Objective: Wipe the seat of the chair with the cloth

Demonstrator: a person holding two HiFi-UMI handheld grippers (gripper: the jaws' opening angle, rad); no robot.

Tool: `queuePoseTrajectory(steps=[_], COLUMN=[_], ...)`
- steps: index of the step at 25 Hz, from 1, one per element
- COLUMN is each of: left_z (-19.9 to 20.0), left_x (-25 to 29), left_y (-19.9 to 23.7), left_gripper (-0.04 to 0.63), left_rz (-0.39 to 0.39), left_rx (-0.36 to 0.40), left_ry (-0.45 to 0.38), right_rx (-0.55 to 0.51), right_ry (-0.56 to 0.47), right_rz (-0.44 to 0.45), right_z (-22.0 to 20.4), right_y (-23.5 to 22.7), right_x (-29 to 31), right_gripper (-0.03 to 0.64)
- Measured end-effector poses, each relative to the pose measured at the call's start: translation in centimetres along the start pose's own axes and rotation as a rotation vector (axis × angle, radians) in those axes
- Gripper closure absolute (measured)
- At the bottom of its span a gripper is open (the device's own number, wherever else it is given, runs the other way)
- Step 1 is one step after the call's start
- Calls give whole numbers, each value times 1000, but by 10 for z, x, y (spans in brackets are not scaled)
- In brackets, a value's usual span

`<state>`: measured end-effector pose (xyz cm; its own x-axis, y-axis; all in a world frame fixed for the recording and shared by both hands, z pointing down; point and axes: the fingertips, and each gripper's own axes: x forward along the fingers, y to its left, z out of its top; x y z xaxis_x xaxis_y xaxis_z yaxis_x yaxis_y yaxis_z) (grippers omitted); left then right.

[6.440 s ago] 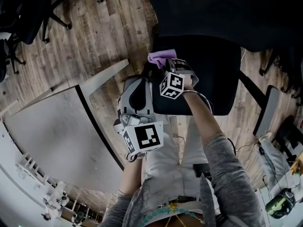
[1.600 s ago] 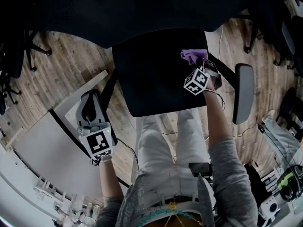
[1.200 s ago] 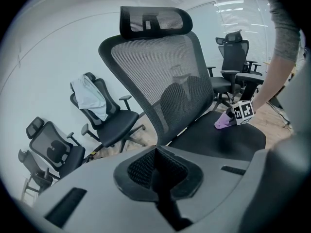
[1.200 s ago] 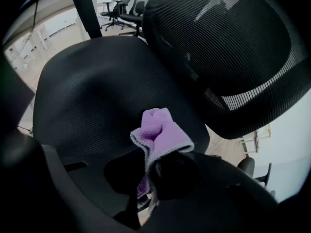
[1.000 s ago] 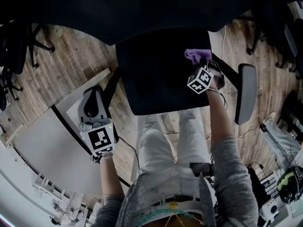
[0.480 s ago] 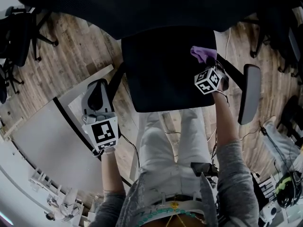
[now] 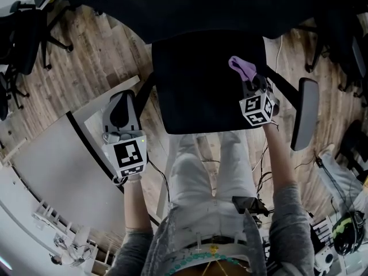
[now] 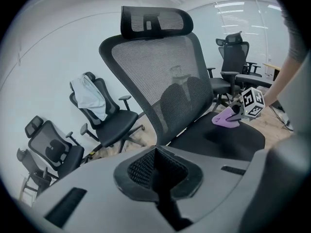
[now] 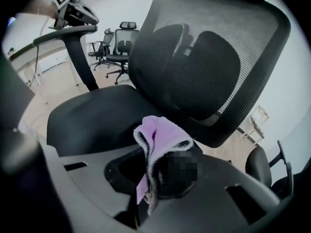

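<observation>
The black office chair's seat [image 7: 201, 79] lies below me, and its mesh back [image 8: 160, 76] fills the left gripper view. A purple cloth [image 7: 242, 66] sits at the seat's right edge, bunched between the jaws of my right gripper [image 7: 248, 80], which is shut on it. In the right gripper view the cloth [image 9: 156, 142] drapes over the jaw tips, just above the seat [image 9: 92, 118]. My left gripper [image 7: 122, 109] hangs off the seat's left side over the floor. Its jaws are shut [image 8: 158, 174] with nothing in them. From there I see the cloth [image 8: 224, 119] across the seat.
The chair's right armrest [image 7: 305, 111] stands just right of my right gripper. A white desk [image 7: 52, 165] lies at the lower left. Other office chairs [image 8: 109, 123] stand on the wood floor [image 7: 98, 56]. Cables trail at the right [image 7: 261, 177].
The right gripper carried the cloth from the seat's left front to its right edge, then drew back a little. The left gripper moved off the seat to the left.
</observation>
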<state>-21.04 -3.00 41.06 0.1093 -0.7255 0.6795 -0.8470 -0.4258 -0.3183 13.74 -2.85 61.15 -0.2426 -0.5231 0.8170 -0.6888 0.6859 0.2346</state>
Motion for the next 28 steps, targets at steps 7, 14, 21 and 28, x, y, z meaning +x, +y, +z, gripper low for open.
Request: queuePoseTrajectory(steps=[7,14,21,28], left_z=[-1,0,0,-1], left_x=[-1,1,0,1], left_y=[0,0,-1,-2], left_gripper=[598,598,598,598], left_rz=[-21,-13,-36,-41], left_rx=[-29,-18,-41,-46], left_ry=[-11,-5,-1,-9], right_rx=[-73,-135,-241,-345], right_ry=[-155,-220,-232,-157], right_rz=[131,271,372,390], right_z=[67,118,150,147], right_y=[60,135,205,248], right_x=[-13,-4,9,44], right_gripper=[569,569,569,569])
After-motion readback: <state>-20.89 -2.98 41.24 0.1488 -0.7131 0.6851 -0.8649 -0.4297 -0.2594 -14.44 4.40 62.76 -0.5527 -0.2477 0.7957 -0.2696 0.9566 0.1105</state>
